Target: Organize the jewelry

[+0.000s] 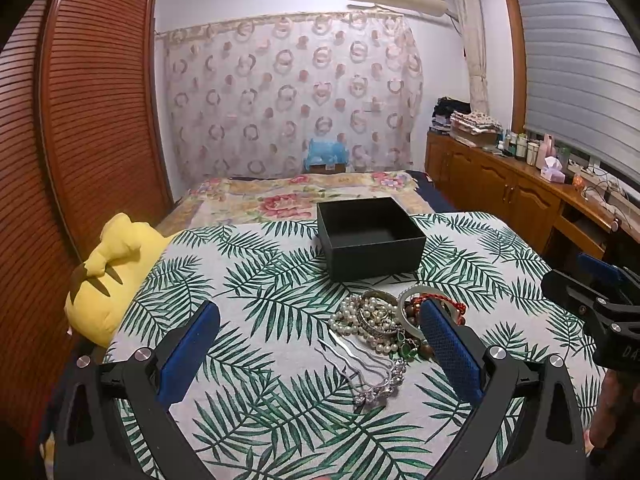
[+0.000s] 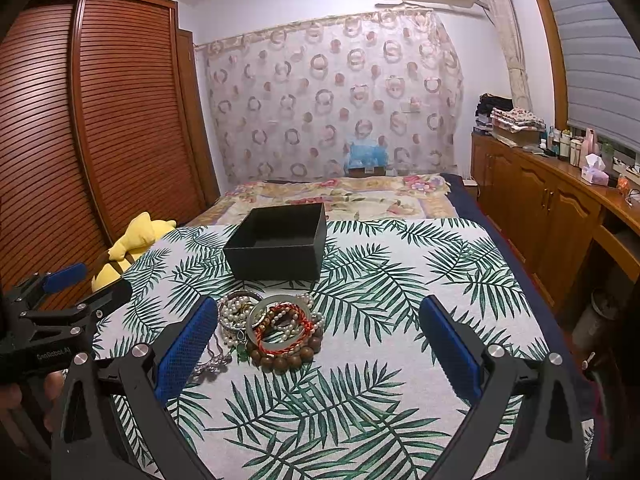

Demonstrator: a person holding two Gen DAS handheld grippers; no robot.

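A pile of jewelry [image 1: 384,320] lies on the leaf-print cloth [image 1: 248,272]: pearl strands, a pale jade bangle [image 1: 408,294], a red cord bracelet, wooden beads and a silver hairpin [image 1: 360,364]. An empty black open box [image 1: 370,236] stands just behind it. My left gripper [image 1: 320,340] is open above the cloth, the pile between its fingers nearer the right one. In the right wrist view the pile [image 2: 272,328] lies by the left finger of my open right gripper [image 2: 320,340], with the box [image 2: 280,240] behind it. Both grippers hold nothing.
A yellow plush toy [image 1: 116,272] lies at the cloth's left edge. A floral bedspread [image 1: 304,196] lies beyond the box. A slatted wooden wardrobe [image 1: 80,120] stands left, wooden cabinets [image 1: 500,184] with bottles right. The right gripper [image 1: 600,300] shows at the left view's right edge.
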